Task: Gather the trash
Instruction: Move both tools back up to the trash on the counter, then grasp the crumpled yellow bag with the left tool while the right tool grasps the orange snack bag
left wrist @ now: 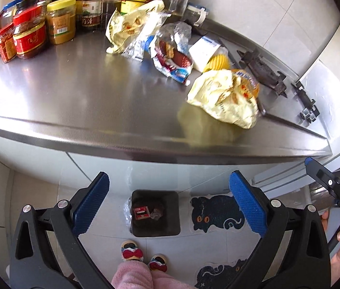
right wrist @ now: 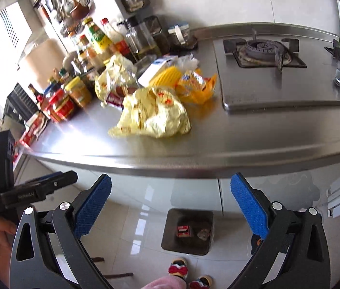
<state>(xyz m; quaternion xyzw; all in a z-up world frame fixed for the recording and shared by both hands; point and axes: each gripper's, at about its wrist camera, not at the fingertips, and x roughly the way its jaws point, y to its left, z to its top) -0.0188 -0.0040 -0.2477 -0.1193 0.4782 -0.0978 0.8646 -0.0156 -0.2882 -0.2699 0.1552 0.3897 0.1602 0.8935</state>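
Nearest the lens in each wrist view stood the blue-padded fingers, spread wide and holding nothing: the left gripper [left wrist: 168, 204] and the right gripper [right wrist: 170, 204] both hung below the steel desk's [left wrist: 73, 101] front edge, over the floor. Between and beyond the left fingers sat the dark square trash bin [left wrist: 155, 213] on the tiles, already holding a small red box [left wrist: 141, 213] and some crumpled scraps.

The trash itself lay up and ahead of both pairs of fingers, on the desk. Closest to the edge was a crumpled pale-yellow wrapper [right wrist: 155, 115]. From the right fingers it lay almost straight ahead, a little to their left. From the left fingers the same wrapper [left wrist: 225, 98] lay ahead and well off to their right. By that bearing the right gripper looked the better placed to take it, though both seemed about equally far back. Its long axis ran roughly along the desk edge, across the line of approach, so a reach from the front would likely close across the short way. Behind it lay an orange snack bag [right wrist: 197, 83], a red-and-white packet [left wrist: 172, 62] and another yellow wrapper [left wrist: 129, 24], bunched just beside one another.
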